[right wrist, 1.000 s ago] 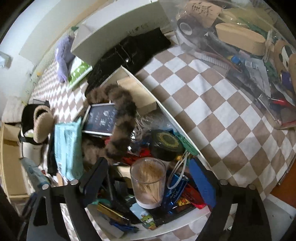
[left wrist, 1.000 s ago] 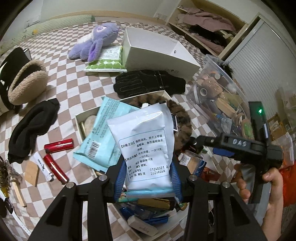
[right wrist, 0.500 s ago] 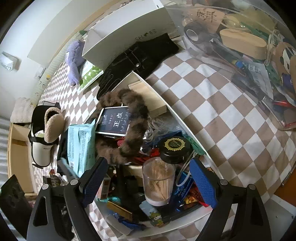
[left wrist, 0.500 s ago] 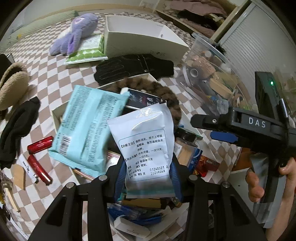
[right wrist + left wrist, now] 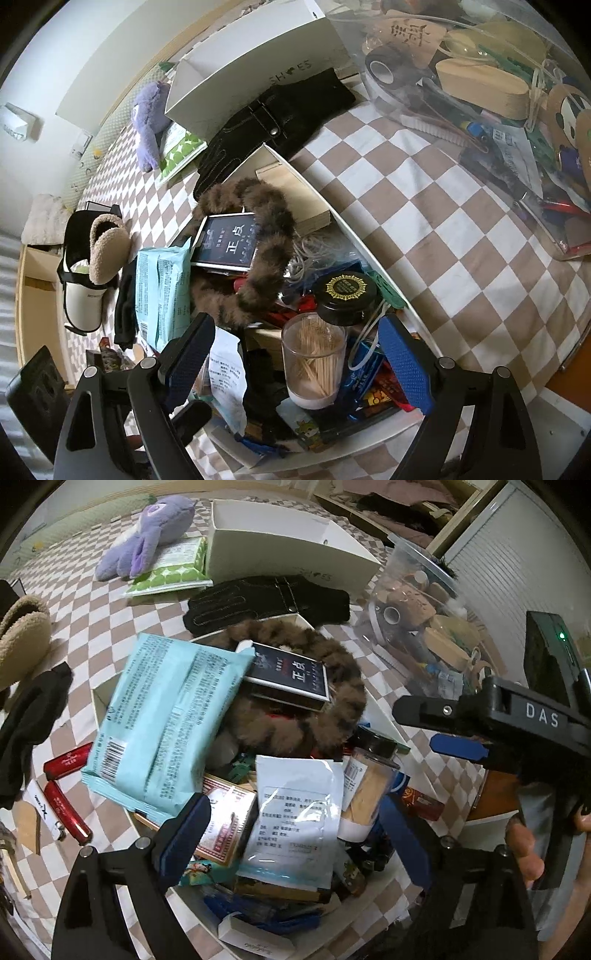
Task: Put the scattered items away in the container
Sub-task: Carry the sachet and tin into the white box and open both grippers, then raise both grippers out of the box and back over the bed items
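Blue-padded fingers (image 5: 184,834) of the left gripper (image 5: 295,834) are standing wide apart, having just been opening; the white pouch (image 5: 295,812) is lying loose between them, untouched by either pad, on top of the heap in the white box (image 5: 96,701). Just left of it a pale blue wipes pack (image 5: 166,720) is leaning over the box's left rim, and a dark book (image 5: 291,675) is resting on a brown fur band (image 5: 332,709) farther back. Red tubes (image 5: 66,812) and a black cloth (image 5: 29,716) are still lying on the checked cover to the left, outside the box.

Seen from the right gripper (image 5: 295,369), its jaws are also spread and gripping nothing, hovering around a clear jar of toothpicks (image 5: 314,362) that is standing upright in the near part of the box. The pouch (image 5: 227,380) is showing at the left pad.

The pouch looks light, soft and slick, so it is probably best pinched across a flat sealed edge. The jar seems stiff and smooth; gripping it around its middle would likely suit.
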Demonstrator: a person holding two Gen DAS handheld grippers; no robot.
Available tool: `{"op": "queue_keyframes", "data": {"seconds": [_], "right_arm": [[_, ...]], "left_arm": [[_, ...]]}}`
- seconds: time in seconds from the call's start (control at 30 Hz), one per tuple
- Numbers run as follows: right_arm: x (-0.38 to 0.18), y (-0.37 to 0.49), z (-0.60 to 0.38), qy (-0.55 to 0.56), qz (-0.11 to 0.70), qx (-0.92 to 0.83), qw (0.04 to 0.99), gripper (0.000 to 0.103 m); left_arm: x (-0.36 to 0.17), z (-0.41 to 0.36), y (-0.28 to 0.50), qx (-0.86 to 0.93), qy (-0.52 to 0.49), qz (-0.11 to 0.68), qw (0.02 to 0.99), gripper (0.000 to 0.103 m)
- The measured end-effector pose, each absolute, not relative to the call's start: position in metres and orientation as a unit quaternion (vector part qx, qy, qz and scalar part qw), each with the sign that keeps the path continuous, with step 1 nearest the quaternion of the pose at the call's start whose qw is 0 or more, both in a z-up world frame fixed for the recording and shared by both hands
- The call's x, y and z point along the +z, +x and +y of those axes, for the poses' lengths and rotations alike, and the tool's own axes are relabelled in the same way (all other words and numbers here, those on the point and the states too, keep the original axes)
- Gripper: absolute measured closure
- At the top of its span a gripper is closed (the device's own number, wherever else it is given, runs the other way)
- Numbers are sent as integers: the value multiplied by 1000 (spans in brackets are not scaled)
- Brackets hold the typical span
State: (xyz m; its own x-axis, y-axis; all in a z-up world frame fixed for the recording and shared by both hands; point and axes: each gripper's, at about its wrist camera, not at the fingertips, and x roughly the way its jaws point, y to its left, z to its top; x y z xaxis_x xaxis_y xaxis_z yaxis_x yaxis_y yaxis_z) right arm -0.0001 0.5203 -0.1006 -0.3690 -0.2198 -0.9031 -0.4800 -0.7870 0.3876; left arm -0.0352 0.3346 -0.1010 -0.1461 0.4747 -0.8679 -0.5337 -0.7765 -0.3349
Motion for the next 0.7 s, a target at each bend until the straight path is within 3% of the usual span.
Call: {"op": "queue_keyframes", "data": {"seconds": [0.7], "right_arm": [[-86,2,496,-550,297,778,66,13]], "left_arm": [[-78,310,-29,775,-540,27,328,10]]}}
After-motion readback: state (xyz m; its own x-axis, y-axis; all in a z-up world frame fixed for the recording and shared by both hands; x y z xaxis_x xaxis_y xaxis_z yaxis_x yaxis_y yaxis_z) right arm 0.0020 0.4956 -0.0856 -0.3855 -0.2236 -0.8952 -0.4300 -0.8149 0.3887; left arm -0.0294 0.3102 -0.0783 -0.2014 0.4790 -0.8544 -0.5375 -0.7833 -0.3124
